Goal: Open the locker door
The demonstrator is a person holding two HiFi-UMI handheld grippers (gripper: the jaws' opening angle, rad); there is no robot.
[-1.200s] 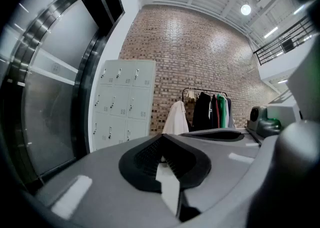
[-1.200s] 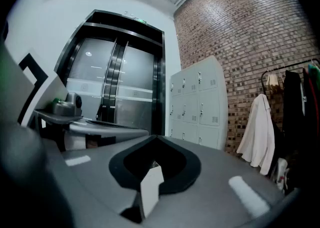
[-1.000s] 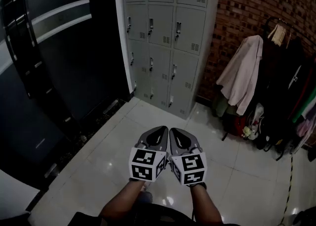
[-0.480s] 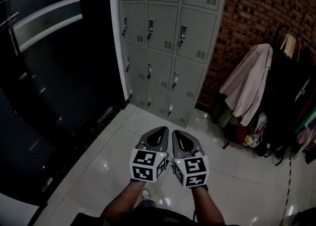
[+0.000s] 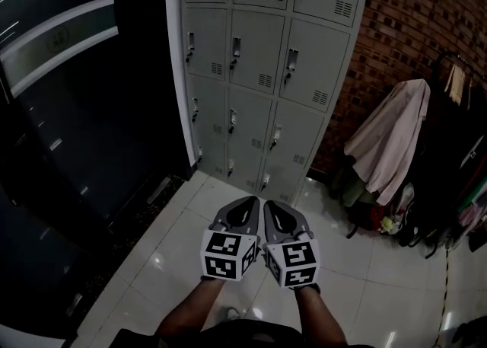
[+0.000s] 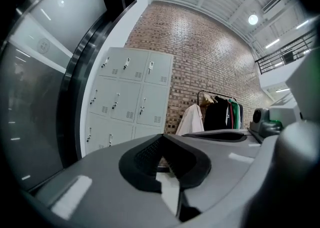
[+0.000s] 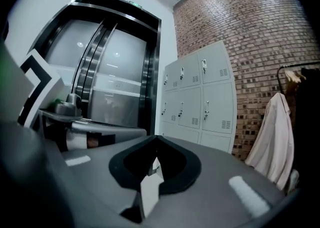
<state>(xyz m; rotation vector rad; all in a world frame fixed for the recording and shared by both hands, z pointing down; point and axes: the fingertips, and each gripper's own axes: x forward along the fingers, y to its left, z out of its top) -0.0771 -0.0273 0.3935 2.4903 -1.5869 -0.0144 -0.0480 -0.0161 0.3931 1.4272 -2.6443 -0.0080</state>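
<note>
Grey steel lockers point(image 5: 259, 72) stand in the upper middle of the head view, as one cabinet between a dark glass door point(image 5: 68, 126) at the left and a red brick wall point(image 5: 426, 19) at the right. The cabinet stands upright on the white tiled floor point(image 5: 175, 247), its long axis vertical and its front facing the person. Three columns of locker doors show in four rows, the top row cut by the frame edge. That makes twelve doors, all shut, each taller than wide with a latch handle near its left edge. Two grippers are held side by side at the lower middle, well apart from the cabinet and pointing toward it. These are the left gripper point(image 5: 249, 200) and the right gripper point(image 5: 271, 203), each carrying one marker cube. Each gripper view shows its jaws closed tip to tip with nothing between them. One clothes rack point(image 5: 449, 65) at the right edge holds a pale coat point(image 5: 388, 141) and darker garments.
</note>
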